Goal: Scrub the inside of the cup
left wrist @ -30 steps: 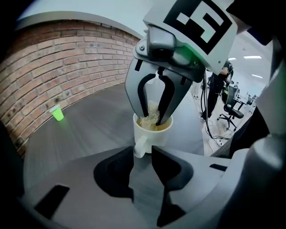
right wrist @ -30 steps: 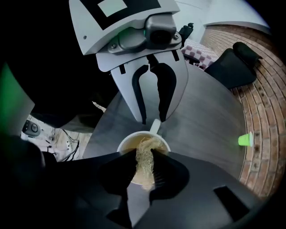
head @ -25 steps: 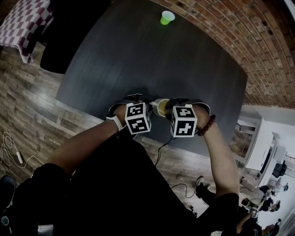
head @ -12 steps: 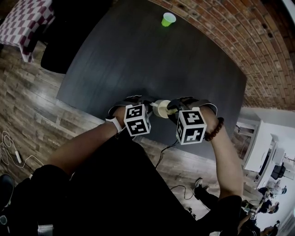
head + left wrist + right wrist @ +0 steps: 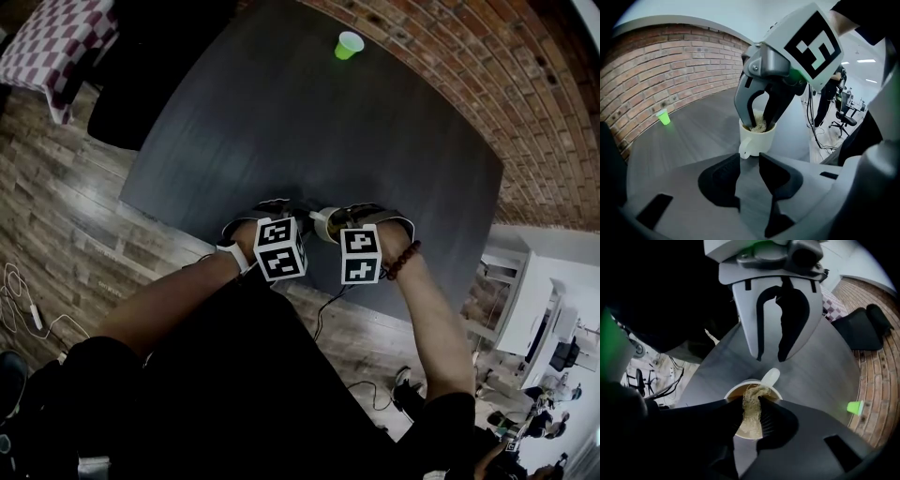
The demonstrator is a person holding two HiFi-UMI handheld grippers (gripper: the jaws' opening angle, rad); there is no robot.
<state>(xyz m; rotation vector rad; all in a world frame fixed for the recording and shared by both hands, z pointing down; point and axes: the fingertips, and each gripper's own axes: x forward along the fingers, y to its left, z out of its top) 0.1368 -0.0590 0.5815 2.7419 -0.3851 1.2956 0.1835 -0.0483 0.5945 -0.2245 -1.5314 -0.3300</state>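
The right gripper [image 5: 751,401] is clamped on a straw-coloured scrubber [image 5: 751,417], pushed down into the white cup [image 5: 757,137]. The cup sits near the dark table's [image 5: 328,122] near edge, handle facing the left gripper [image 5: 749,157]. That one's jaws are spread apart, just short of the handle.

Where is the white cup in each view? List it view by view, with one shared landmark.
Head view: white cup just below centre.
Left gripper view: cup at centre, just beyond the open jaws.
Right gripper view: cup at lower centre, beneath the jaws shut on the scrubber.
Shared landmark: green cup, far off across the table.
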